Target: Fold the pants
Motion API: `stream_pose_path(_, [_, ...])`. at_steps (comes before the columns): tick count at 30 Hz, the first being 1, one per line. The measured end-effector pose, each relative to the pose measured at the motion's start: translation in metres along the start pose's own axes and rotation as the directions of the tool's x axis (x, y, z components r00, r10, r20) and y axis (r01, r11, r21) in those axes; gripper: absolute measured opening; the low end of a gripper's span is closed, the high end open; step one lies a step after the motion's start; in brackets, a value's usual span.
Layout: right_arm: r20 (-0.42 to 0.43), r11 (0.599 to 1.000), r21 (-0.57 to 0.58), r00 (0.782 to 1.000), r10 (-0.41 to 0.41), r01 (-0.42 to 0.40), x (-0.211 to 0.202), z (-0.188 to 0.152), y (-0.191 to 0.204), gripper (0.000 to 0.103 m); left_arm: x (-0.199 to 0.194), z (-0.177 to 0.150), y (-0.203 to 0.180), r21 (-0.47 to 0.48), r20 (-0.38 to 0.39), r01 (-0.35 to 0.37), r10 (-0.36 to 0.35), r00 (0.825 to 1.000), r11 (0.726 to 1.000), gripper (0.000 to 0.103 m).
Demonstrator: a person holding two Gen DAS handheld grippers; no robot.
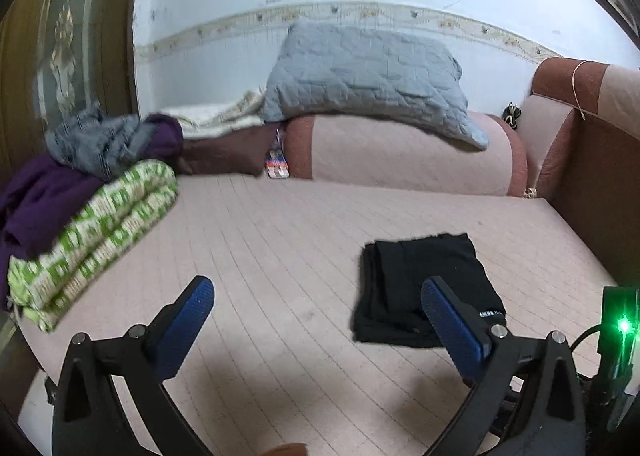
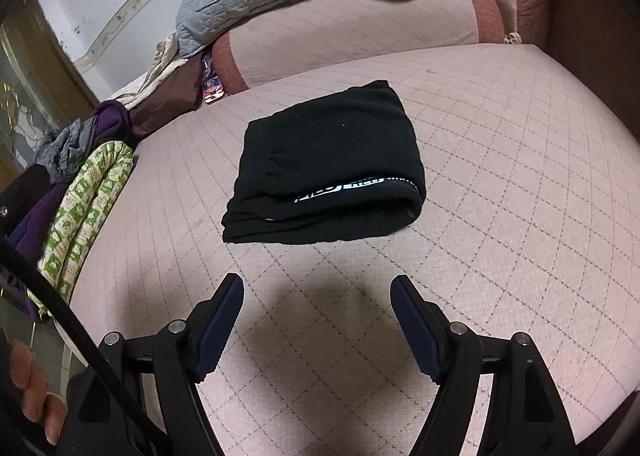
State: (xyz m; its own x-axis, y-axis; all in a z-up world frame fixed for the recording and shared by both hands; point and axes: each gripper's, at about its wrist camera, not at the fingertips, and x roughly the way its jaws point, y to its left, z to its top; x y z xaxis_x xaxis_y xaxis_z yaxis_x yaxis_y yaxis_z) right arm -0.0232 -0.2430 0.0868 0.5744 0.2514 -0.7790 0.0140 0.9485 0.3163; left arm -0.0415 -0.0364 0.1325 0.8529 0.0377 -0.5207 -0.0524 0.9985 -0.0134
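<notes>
Pink quilted bed | black pants folded compact, flat | both grippers' jaws wide, empty

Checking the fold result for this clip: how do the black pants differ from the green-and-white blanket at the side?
The black pants are plain black with a white-lettered band; the green-and-white blanket is patterned. The pants lie alone mid-mattress; the blanket sits at its edge, with purple and grey clothes piled against it. The pants make a flat, squarish packet; the blanket is a thicker, longer roll. Both are folded, and neither is held.

A grey pillow lies on the pink bolster, near a green patterned quilt.
</notes>
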Motion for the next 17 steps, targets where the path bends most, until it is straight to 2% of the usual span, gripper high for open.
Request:
stream_pose_path(5, [-0.009,1.000,-0.010,1.000,-0.028,0.028,0.003,-0.002,0.000,0.081,0.018,-0.019,-0.012,0.020,-0.137,0.040,-0.037,0.990,0.999,0.103])
stream_pose_path(10, [-0.013,0.997,-0.015,0.997,-0.071,0.071,0.005,-0.004,-0.006,0.081,0.035,-0.036,-0.024,0.021,-0.259,0.123,-0.114,0.959,0.992,0.103])
stream_pose_path(13, [-0.025,0.996,-0.020,0.996,-0.084,0.083,0.007,-0.005,-0.009,0.081,0.039,-0.044,-0.029,0.017,-0.295,0.149,-0.138,0.946,0.989,0.103])
stream_pose_path(17, [-0.054,0.995,-0.004,0.994,-0.098,0.098,0.014,-0.008,-0.014,0.081,0.041,-0.049,-0.033,0.021,-0.314,0.144,-0.130,0.941,0.989,0.103])
